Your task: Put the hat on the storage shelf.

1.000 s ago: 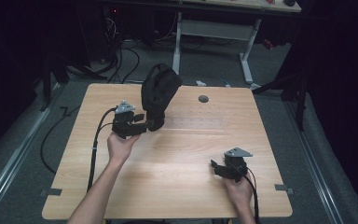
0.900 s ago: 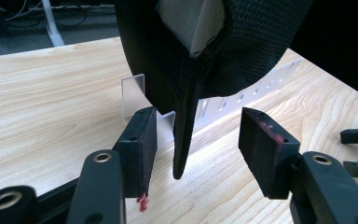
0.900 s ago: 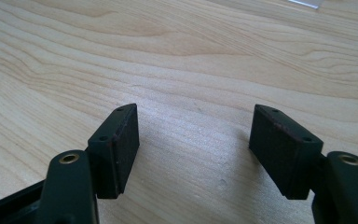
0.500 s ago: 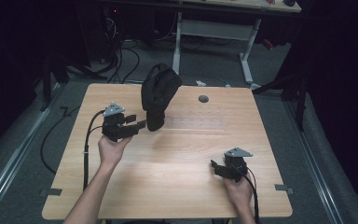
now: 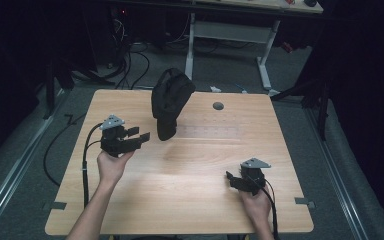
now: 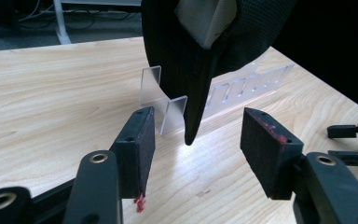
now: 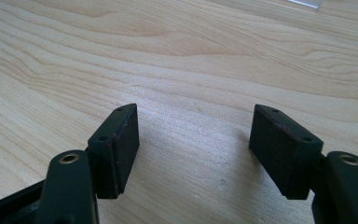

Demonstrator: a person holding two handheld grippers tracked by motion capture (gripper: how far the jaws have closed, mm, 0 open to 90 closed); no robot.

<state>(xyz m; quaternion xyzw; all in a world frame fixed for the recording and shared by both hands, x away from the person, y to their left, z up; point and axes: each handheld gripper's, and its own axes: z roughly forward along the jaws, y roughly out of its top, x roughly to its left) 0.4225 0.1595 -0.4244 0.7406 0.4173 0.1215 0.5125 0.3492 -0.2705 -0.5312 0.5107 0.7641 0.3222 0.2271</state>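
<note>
Two grippers are working over a wooden table [image 5: 190, 170], both with jaws spread wide and gripping nothing. The left gripper [image 5: 142, 134] is hovering with its fingers [image 6: 137, 147] pointing at a black cap [image 5: 170, 102], whose drooping tip is hanging just beyond and between the open jaws, apart from them. Behind the cap a clear plastic stand [image 6: 165, 105] is sitting upright. The right gripper [image 5: 230, 177] is resting low near the table's front edge, well apart from the cap.
</note>
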